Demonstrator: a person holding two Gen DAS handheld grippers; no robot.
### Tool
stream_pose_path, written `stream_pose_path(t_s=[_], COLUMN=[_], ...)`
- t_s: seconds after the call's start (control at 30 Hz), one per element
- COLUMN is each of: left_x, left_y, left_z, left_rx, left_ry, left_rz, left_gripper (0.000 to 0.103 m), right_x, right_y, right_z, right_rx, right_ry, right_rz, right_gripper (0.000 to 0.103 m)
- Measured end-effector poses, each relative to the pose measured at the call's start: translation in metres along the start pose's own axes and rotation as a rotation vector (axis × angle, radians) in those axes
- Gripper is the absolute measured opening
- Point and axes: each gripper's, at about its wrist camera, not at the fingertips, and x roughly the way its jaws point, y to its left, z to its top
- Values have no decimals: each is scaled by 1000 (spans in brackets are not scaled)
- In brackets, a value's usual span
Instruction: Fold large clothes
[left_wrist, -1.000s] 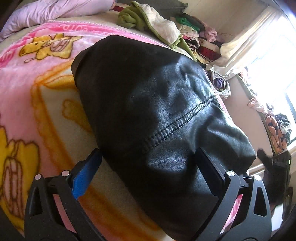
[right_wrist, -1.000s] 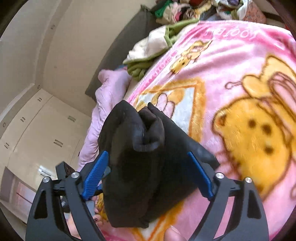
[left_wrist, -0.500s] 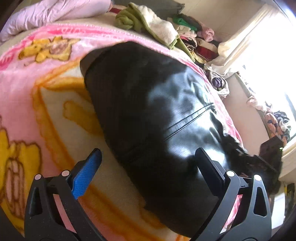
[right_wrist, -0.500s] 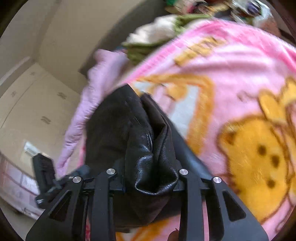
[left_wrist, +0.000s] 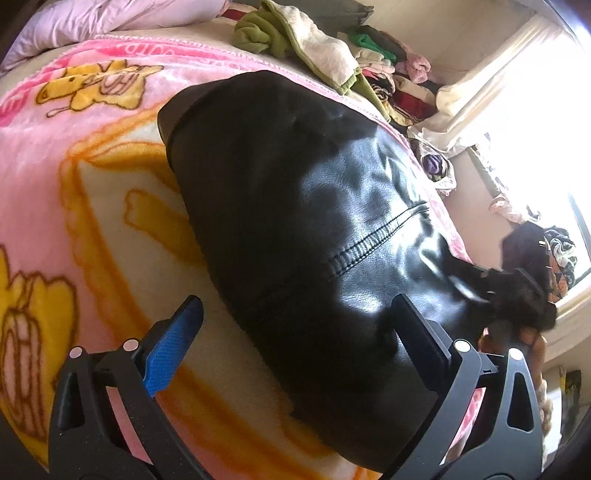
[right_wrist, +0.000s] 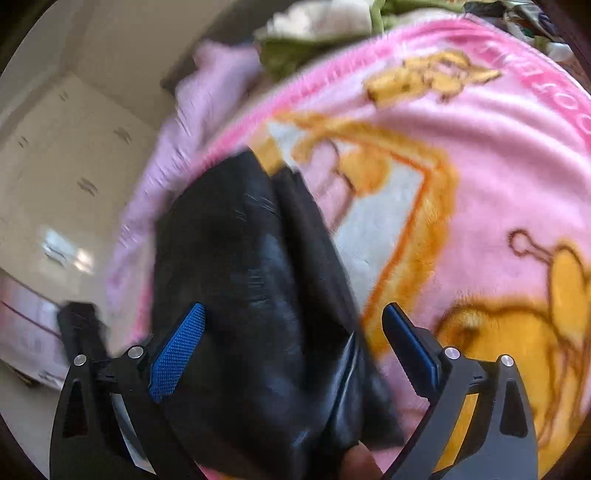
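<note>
Black leather jacket (left_wrist: 303, 229) is seen lying folded in a thick bundle on a pink cartoon-print blanket (left_wrist: 74, 155) spread over a bed, with a pile of mixed clothes (left_wrist: 373, 70) heaped at the far edge near a bright window. The left gripper (left_wrist: 295, 325) is held low over the near end of the jacket with its jaws wide apart, the leather lying between them but not pressed. In the right wrist view, the right gripper (right_wrist: 291, 332) is shown with its jaws opening; half a second earlier they were clamped on a bunched fold of the jacket, and now the blue pads (right_wrist: 177, 350) stand clear of the leather, which has dropped back onto the blanket between them. The picture is blurred by motion. The release suggests that one fold has just been laid down, so the bundle is probably ready to be smoothed or folded once more.
</note>
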Motion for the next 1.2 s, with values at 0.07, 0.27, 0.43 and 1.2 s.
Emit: stream_pose_path(t_s=[0.07, 0.27, 0.43, 1.2], left_x=[4, 14, 13, -6], left_y=[0, 4, 0, -33], left_z=[1, 11, 27, 6], left_rx=[2, 17, 92, 256], left_ry=[8, 52, 59, 2], left_rz=[-5, -17, 59, 145], left_gripper=[95, 95, 95, 94], right_x=[10, 13, -4, -50], right_y=[-8, -8, 25, 105], right_z=[-1, -26, -71, -55], right_rx=[13, 41, 84, -220], right_ry=[32, 0, -90, -360], right_rz=[-5, 66, 18, -248], right_gripper=[96, 56, 53, 57])
